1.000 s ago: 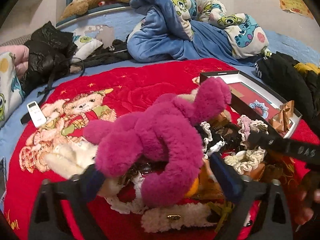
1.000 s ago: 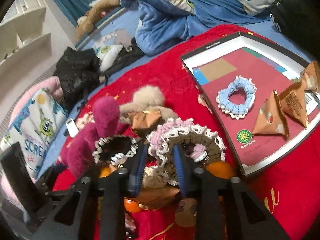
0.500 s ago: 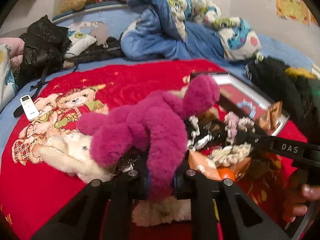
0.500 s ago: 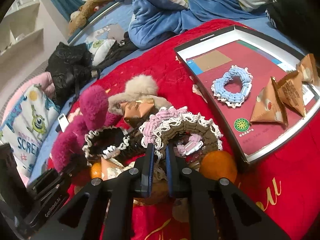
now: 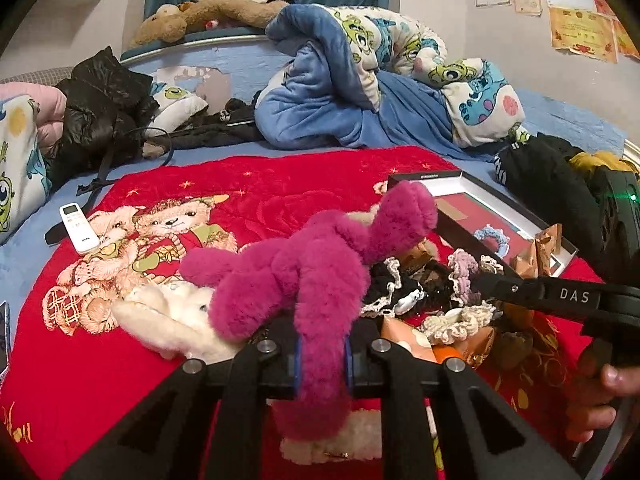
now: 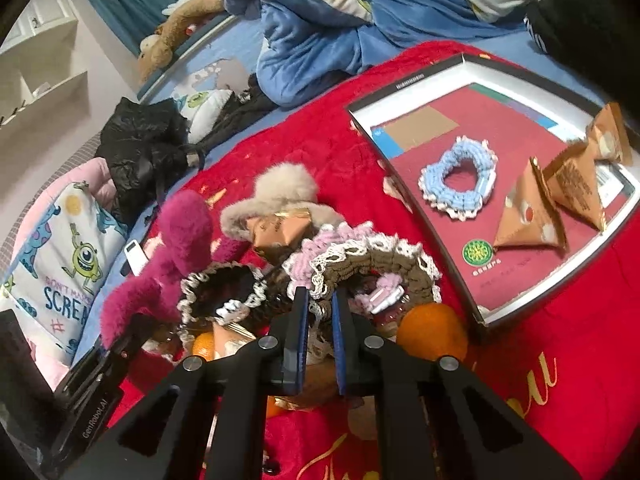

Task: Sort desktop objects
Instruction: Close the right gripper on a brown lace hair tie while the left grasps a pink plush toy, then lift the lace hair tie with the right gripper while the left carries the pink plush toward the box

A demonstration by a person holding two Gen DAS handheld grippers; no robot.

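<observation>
A magenta fuzzy plush point(image 5: 304, 276) hangs across the pile of objects on the red blanket, one limb pinched between the blue pads of my left gripper point(image 5: 322, 356), which is shut on it. My right gripper point(image 6: 319, 300) is shut on the lace edge of a brown scrunchie point(image 6: 400, 260) beside a pink scrunchie point(image 6: 336, 236) and a black one point(image 6: 224, 280). To the right lies a shallow box tray point(image 6: 404, 80) holding a blue scrunchie point(image 6: 460, 184) and triangular snack packets point(image 6: 528, 216). The magenta plush point(image 6: 180, 240) also shows in the right wrist view.
An orange point(image 6: 432, 332), a beige fuzzy piece point(image 6: 280, 196) and a cream plush point(image 5: 168, 316) lie in the pile. A white remote point(image 5: 78, 228) rests at the blanket's left edge. Blue bedding point(image 5: 340, 100) and dark clothes point(image 5: 100, 108) lie behind. A hand point(image 5: 604, 400) holds the right gripper.
My left gripper closed from wide open onto the magenta plush and rose slightly with it. My right gripper narrowed fully onto the scrunchie's lace and stayed in place.
</observation>
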